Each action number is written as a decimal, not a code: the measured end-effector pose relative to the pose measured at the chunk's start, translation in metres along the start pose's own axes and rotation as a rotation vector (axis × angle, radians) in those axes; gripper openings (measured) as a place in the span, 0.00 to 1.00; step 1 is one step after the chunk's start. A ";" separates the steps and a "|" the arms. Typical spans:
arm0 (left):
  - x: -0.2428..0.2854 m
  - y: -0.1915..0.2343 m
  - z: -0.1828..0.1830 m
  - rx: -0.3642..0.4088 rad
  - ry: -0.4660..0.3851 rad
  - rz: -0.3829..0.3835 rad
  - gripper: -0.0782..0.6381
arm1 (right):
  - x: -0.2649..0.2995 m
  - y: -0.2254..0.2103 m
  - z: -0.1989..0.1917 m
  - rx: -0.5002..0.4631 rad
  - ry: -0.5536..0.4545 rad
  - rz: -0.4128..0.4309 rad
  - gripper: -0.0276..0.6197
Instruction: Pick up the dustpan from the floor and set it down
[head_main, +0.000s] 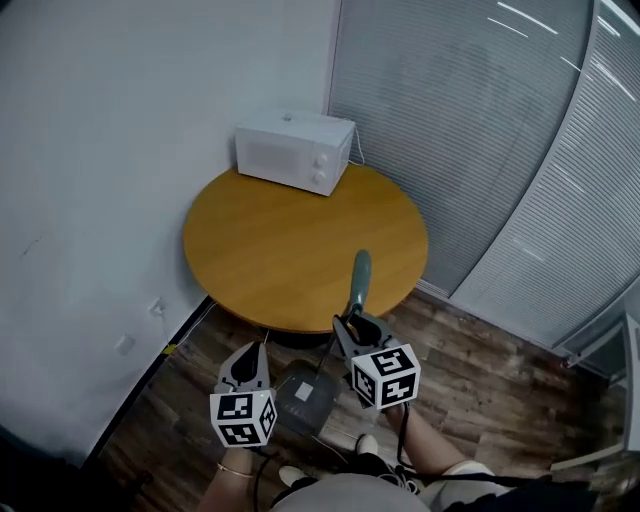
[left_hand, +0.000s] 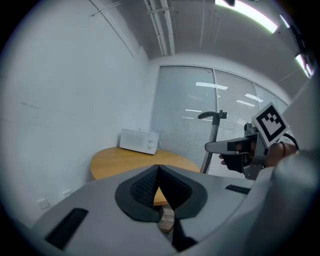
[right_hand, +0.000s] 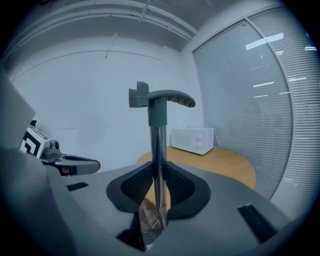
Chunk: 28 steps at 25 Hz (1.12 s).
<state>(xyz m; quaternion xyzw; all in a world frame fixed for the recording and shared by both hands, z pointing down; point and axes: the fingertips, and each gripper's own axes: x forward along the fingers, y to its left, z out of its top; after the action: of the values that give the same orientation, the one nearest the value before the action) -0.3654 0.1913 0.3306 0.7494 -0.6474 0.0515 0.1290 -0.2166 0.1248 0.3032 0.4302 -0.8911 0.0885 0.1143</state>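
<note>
Now one dustpan (head_main: 304, 396); right gripper (right_hand: 159, 186) fingers (right_hand: 134, 188) clamp pole (right_hand: 158, 145); left gripper (left_hand: 159, 174) closed, seemingly empty.

The dustpan (head_main: 303, 397), low in the middle of the head view, has a dark, matt plastic pan. Its pole (right_hand: 158, 165) is bright, glossy metal, topped by a dull grey-green plastic grip (right_hand: 165, 97). The fingers (right_hand: 134, 187) look black, rubbery and finely dimpled. The round desk (head_main: 300, 250) is smooth orange wood. The floor (head_main: 480, 370) is dark, faintly shiny wood planks.
</note>
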 end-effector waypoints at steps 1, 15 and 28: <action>0.009 -0.011 0.000 0.004 0.002 -0.019 0.13 | -0.005 -0.013 -0.001 0.008 -0.003 -0.019 0.19; 0.135 -0.202 0.004 0.037 0.009 -0.179 0.13 | -0.084 -0.219 -0.021 0.056 -0.017 -0.174 0.19; 0.230 -0.347 0.020 0.121 0.003 -0.251 0.13 | -0.131 -0.396 -0.014 0.045 -0.044 -0.242 0.19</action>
<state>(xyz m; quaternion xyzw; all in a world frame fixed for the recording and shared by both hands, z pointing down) 0.0099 0.0106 0.3231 0.8307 -0.5443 0.0753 0.0900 0.1754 -0.0172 0.3035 0.5391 -0.8326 0.0845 0.0948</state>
